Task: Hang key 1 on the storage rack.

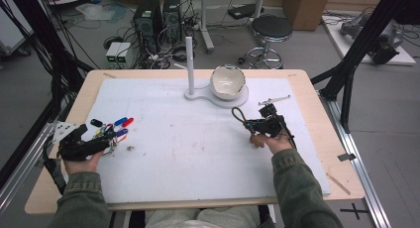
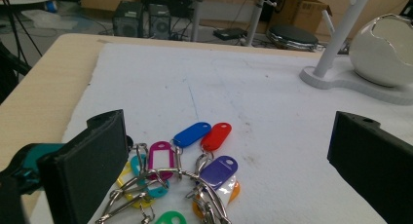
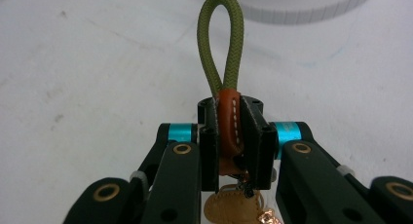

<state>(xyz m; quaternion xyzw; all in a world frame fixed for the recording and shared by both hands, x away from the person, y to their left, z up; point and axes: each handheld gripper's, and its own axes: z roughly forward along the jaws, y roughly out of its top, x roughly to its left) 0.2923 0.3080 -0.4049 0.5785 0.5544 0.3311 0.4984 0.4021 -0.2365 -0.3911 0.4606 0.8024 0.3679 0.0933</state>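
A bunch of coloured key tags (image 1: 113, 130) on metal rings lies at the left of the white mat; up close the key tags (image 2: 195, 160) are blue, red, purple, pink, green and orange. My left gripper (image 1: 106, 143) stands open right behind the bunch, its jaws wide on either side of it. At the mat's right my right gripper (image 1: 250, 124) is shut on a keychain strap (image 3: 229, 121). The brown leather part is pinched between the jaws, and an olive green cord loop (image 1: 238, 113) sticks out ahead, the same cord loop (image 3: 220, 44) seen over the mat.
A white stand with an upright post (image 1: 188, 64) and a white broken-shell bowl (image 1: 227, 82) sits at the mat's far middle. A stool (image 1: 271, 32), computer towers and cables stand on the floor beyond the table. A wooden stick (image 1: 338, 183) lies near the right front edge.
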